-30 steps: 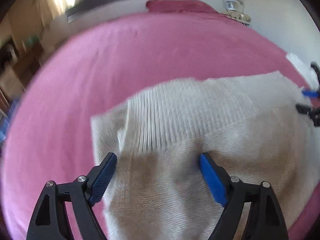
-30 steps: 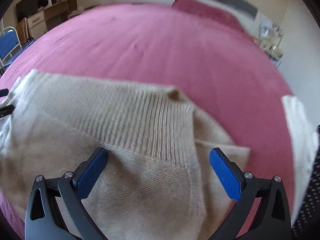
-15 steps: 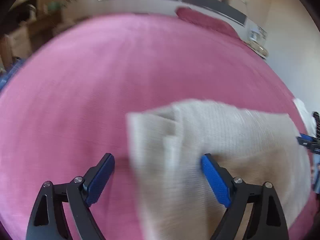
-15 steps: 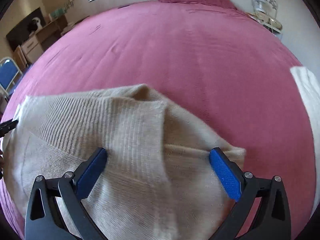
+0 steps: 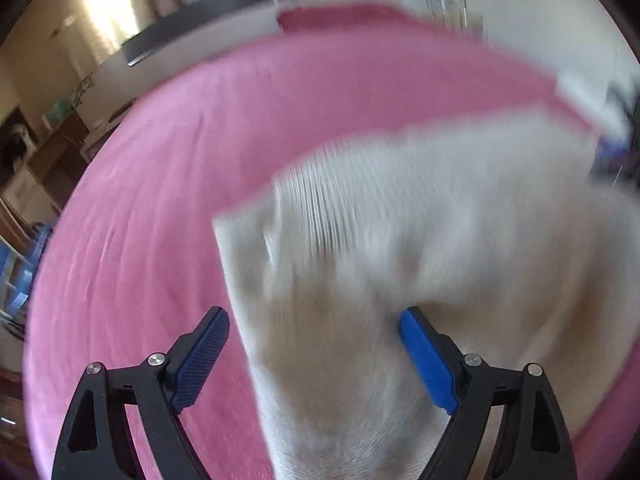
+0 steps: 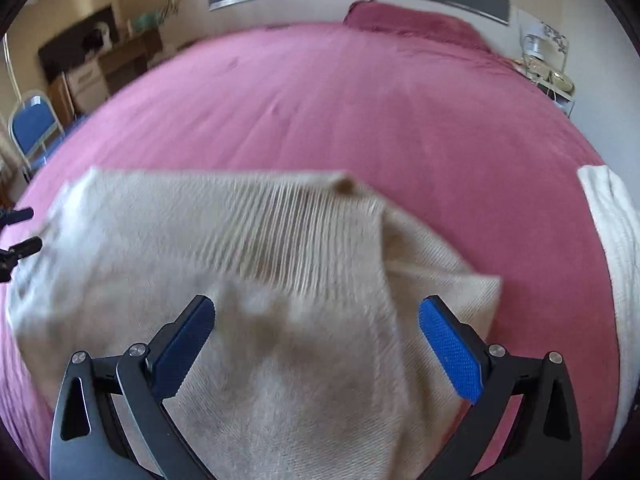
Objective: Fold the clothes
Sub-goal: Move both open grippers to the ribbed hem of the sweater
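A cream knitted sweater (image 5: pixel 420 240) (image 6: pixel 248 264) lies folded on the pink bed (image 5: pixel 200 152) (image 6: pixel 360 112), its ribbed hem on top. My left gripper (image 5: pixel 314 322) hovers open over the sweater's left edge, one blue pad over the bedspread, the other over the knit. My right gripper (image 6: pixel 316 320) stands open above the sweater's right part, nothing pressed between its pads. The right gripper's tips show blurred at the left wrist view's right edge (image 5: pixel 616 148). The left gripper's black tips (image 6: pixel 16 232) appear at the right wrist view's left edge.
A second white knitted garment (image 6: pixel 612 240) lies on the bed at the right edge. A pink pillow (image 6: pixel 408 20) sits by the headboard. A bedside table with small items (image 6: pixel 548 68) stands at the far right; a blue chair (image 6: pixel 34 124) and desk stand at the left.
Both views have swung sideways and back over the sweater; the left wrist view is blurred now. The sweater lies as before, and both grippers stay open.
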A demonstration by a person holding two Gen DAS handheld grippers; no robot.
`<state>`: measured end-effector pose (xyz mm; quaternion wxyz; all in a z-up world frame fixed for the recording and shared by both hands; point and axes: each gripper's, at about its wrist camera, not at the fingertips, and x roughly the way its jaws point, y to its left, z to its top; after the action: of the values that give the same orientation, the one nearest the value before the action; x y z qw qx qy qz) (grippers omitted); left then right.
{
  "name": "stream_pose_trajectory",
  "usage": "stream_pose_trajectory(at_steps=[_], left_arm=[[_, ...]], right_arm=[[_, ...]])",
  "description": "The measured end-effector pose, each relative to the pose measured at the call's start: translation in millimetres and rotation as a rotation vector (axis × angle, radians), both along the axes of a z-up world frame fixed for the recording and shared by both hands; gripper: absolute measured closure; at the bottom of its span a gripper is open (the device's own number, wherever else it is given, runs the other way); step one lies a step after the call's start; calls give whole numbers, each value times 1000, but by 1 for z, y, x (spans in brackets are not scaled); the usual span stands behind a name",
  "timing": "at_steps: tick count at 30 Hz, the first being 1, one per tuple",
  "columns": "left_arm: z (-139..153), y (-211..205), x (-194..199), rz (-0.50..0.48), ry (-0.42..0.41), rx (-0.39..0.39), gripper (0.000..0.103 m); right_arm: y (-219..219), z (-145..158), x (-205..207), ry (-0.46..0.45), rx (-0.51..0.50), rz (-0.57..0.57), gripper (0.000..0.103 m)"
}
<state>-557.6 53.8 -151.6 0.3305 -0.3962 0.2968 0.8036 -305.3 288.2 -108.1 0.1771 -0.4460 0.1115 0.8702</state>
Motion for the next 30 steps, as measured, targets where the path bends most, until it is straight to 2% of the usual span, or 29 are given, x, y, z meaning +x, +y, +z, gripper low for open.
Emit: stream_pose_trajectory(at_steps=[2, 5, 7, 9, 10, 12, 14, 15, 16, 17, 19, 21, 24, 26, 27, 29, 30], left_arm=[[0, -13, 0, 34, -25, 58, 14], [-1, -32, -2, 81, -116, 96, 14], [6, -40, 5, 88, -71, 94, 14], [22, -41, 17, 94, 0, 152, 14], [26, -40, 18, 92, 6, 183, 14], [21, -29, 13, 90, 18, 154, 14], [-2, -17, -5, 126, -44, 66, 12], [-8, -13, -18, 146, -98, 72, 12], [-2, -11, -22, 162, -93, 90, 12], [5, -9, -26, 174, -79, 107, 13], [29, 7, -21, 131, 6, 149, 14], [39, 33, -20, 73, 8, 182, 14], [27, 74, -17, -1, -9, 164, 11], [7, 98, -21, -21, -26, 132, 9], [2, 98, -22, -20, -35, 121, 9], [-9, 98, -25, -16, -55, 104, 0], [-10, 92, -30, 3, -79, 124, 0]], right_arm=[[6, -6, 3, -8, -6, 4, 0], [19, -9, 9, -6, -34, -16, 0], [21, -4, 13, 6, -11, -30, 0], [20, 2, 17, 21, 25, -41, 0], [21, 2, 18, 19, 37, -42, 0], [25, -3, 18, -13, 41, -26, 0], [29, -9, 18, -46, 45, -10, 0], [35, -13, 19, -49, 9, -11, 0], [48, -14, 25, -25, -67, -34, 0], [58, -9, 33, -1, -94, -64, 0], [67, 10, 49, 38, -31, -105, 0], [76, 20, 64, 64, -2, -146, 0], [88, 27, 79, 88, 4, -193, 0], [86, 17, 58, 61, 7, -130, 0], [80, 10, 46, 36, 12, -91, 0], [63, -5, 23, -28, 12, -23, 0], [65, -10, 17, -36, -11, -19, 0]])
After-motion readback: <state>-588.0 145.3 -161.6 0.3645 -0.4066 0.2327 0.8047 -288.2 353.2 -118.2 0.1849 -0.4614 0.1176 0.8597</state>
